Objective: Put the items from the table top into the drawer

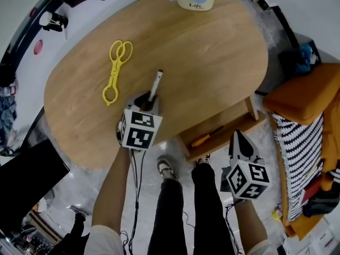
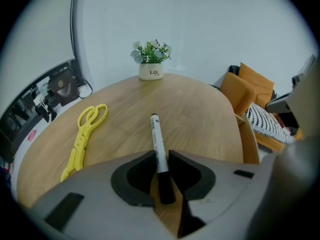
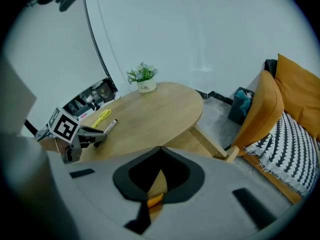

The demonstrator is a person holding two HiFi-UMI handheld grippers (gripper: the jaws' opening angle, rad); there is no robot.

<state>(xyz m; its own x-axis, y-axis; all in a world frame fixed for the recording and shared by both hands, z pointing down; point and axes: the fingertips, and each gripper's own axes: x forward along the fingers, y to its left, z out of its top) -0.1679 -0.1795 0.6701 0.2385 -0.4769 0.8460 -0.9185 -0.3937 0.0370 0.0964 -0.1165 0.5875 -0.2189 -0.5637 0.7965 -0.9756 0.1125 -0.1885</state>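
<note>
The left gripper (image 2: 161, 159) pinches the marker (image 2: 157, 139) by its dark end, so it may swivel loose; the right gripper (image 3: 160, 151) is closed, empty

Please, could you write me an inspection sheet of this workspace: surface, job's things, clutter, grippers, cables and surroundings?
Surface: oval wooden table, with its drawer pulled open.
Job's things: marker and yellow tongs lie on the table; an orange-handled tool lies in the drawer.
Clutter: flower pot at the table's far edge.
Grippers: left gripper shut on the marker; right gripper shut, empty, pointing at the drawer.
Cables: one cable hangs from the left gripper.
Surroundings: orange cushion and striped blanket to the right.
</note>
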